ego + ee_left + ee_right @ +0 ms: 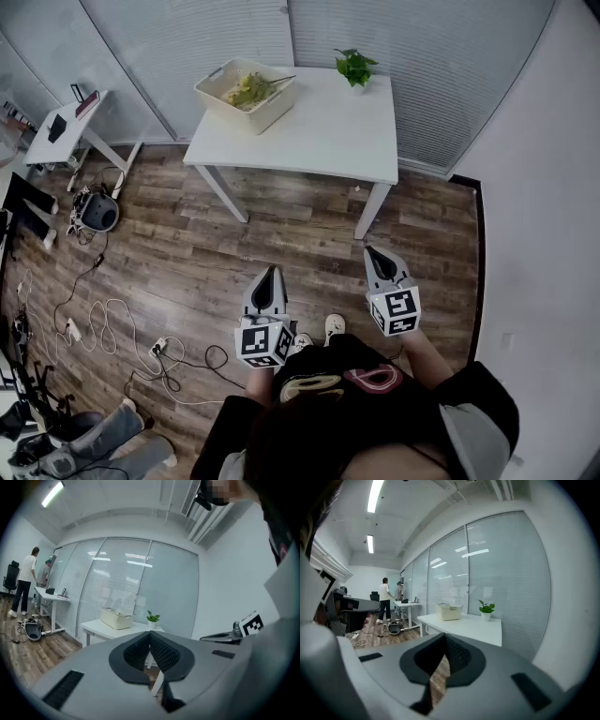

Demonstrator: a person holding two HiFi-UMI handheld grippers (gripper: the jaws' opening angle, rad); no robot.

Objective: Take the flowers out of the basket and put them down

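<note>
A cream basket stands on the far left part of the white table, with yellow-green flowers lying in it. The same basket shows small in the left gripper view and again, as a basket, in the right gripper view. My left gripper is held low over the wooden floor, well short of the table, shut and empty. My right gripper hangs beside it, nearer the table's front right leg, also shut with nothing in it.
A small potted plant stands at the table's back edge. Cables and a power strip lie on the floor at left. A second desk and a round floor machine are far left. Two people stand by that desk.
</note>
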